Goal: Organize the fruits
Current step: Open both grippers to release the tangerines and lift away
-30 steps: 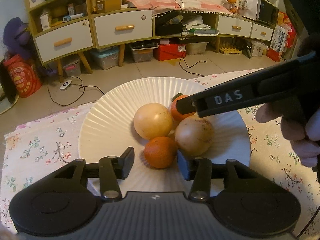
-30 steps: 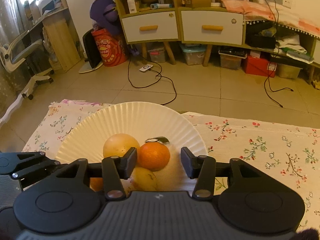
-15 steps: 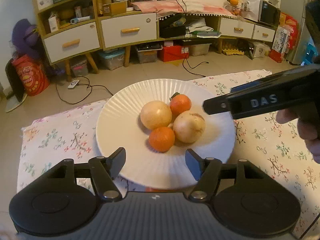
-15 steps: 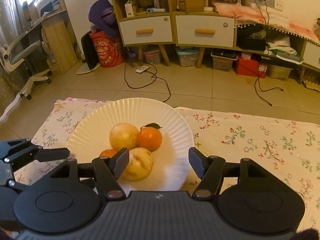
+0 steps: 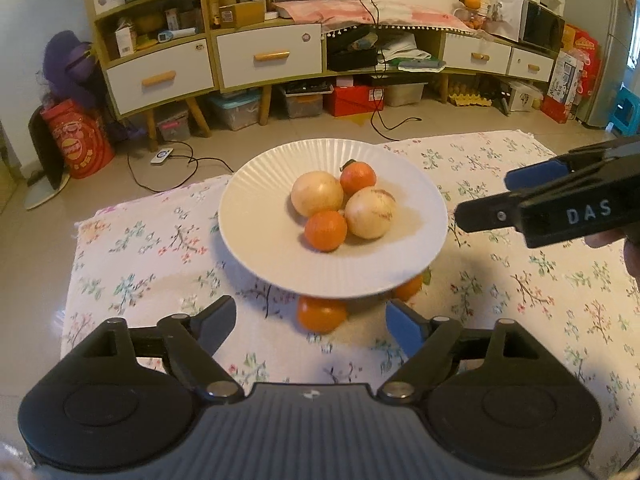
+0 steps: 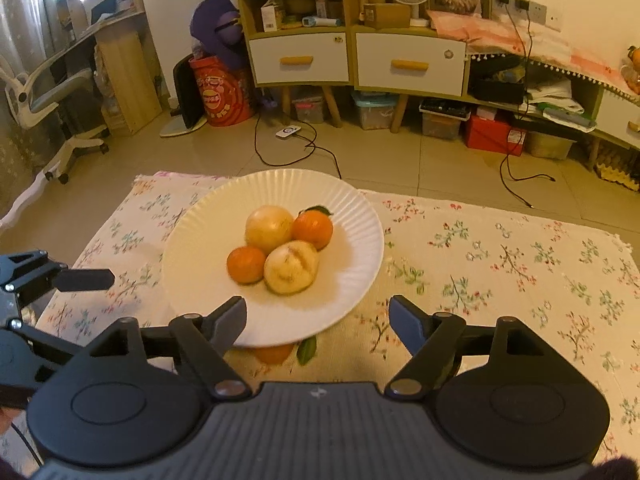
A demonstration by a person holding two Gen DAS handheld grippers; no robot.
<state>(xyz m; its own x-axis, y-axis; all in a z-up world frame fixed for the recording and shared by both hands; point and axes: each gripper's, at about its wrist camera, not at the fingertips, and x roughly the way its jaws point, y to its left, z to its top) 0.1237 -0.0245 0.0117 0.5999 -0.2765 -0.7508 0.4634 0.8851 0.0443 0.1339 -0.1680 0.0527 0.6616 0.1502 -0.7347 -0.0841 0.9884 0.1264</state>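
A white ribbed plate [image 5: 260,240] [image 6: 192,264] stands on the floral cloth and carries two pale yellow round fruits [image 5: 317,193] [image 6: 269,225] and two oranges [image 5: 325,230] [image 6: 245,264]. Two more oranges [image 5: 322,316] lie on the cloth, half hidden under the plate's near rim; one [image 6: 274,354] has a green leaf. My left gripper [image 5: 309,314] hovers in front of the plate with its jaws opening and its pads touching nothing. My right gripper [image 6: 317,312] [image 5: 496,196] is back from the plate's right side, its jaws also opening and empty.
The floral cloth [image 5: 520,280] covers a low table whose far edge is just behind the plate. Beyond lie tiled floor with cables [image 6: 304,148], white drawer cabinets [image 5: 268,56] and storage boxes. An office chair [image 6: 52,96] stands far left.
Both grippers have drawn back and upward from the plate and spread their jaws wider. The fruits stay on the plate, and the oranges under its rim have come into view.
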